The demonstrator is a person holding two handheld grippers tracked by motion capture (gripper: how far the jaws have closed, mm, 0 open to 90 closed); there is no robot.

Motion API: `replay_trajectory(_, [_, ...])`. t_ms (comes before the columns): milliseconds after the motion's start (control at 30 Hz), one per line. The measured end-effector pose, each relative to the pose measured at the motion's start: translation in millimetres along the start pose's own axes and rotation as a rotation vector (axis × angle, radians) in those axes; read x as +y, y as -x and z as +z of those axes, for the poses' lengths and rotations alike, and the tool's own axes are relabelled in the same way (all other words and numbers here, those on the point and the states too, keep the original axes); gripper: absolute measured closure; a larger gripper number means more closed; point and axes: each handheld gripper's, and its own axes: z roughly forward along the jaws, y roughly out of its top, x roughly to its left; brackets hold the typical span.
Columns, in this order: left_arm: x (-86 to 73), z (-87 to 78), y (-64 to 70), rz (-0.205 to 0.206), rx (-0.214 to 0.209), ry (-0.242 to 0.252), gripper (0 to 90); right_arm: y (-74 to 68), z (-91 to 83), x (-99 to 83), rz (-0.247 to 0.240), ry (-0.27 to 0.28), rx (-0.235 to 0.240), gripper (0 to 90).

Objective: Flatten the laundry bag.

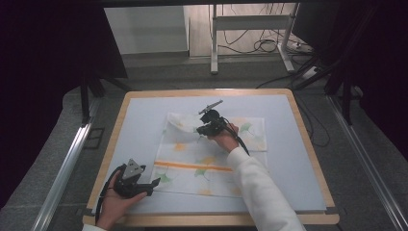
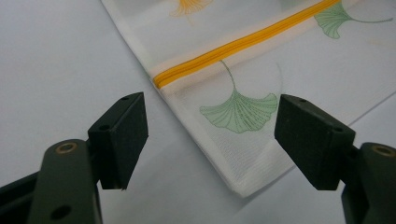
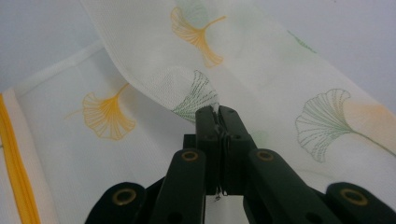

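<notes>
Right gripper (image 3: pixel 218 112) jaws pinched tight on a lifted fold of the white leaf-print cloth (image 1: pixel 211 156) mid-table, left gripper (image 2: pixel 210 135) wide open, holding nothing, at its near-left corner.

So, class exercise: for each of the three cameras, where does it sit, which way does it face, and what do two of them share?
High view: above the person's side, facing forward and down on the table; both forearms, left gripper, right gripper.
Left gripper view: rides the left gripper, open, facing the cloth bag corner.
Right gripper view: rides the right gripper, shut on a lifted fold.
Shared: the bag's orange zipper.
</notes>
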Motion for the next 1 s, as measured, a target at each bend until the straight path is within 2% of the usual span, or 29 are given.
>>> replay_trajectory(100, [-0.1,0.3,0.4,-0.001,-0.002,0.001,25.9,3.1,-2.1,0.1,0.012,0.010,0.002,86.9])
replay_trajectory(300, [0.0,0.7,0.7,0.001,-0.001,-0.003,25.9,18.5,-9.2,4.8,0.059,0.046,-0.011,86.9])
replay_trajectory(433, [-0.1,0.1,0.6,0.001,-0.001,-0.002,25.9,33.7,-10.1,8.7,0.096,0.058,-0.039,86.9])
replay_trajectory(767, [-0.3,0.0,0.0,0.004,-0.004,-0.002,25.9,74.0,-0.3,15.5,0.185,0.047,-0.105,85.6])
replay_trajectory(833, [-0.2,-0.1,-0.1,0.005,-0.004,-0.003,25.9,82.1,2.3,16.4,0.202,0.045,-0.129,79.1])
replay_trajectory(933, [-0.3,-0.2,-0.2,0.007,-0.004,-0.002,25.9,89.7,2.9,17.0,0.188,0.026,-0.239,60.7])
replay_trajectory(1000, [-0.3,0.1,-0.9,0.007,-0.004,-0.003,25.9,92.0,-4.0,16.5,0.193,0.049,-0.272,56.2])
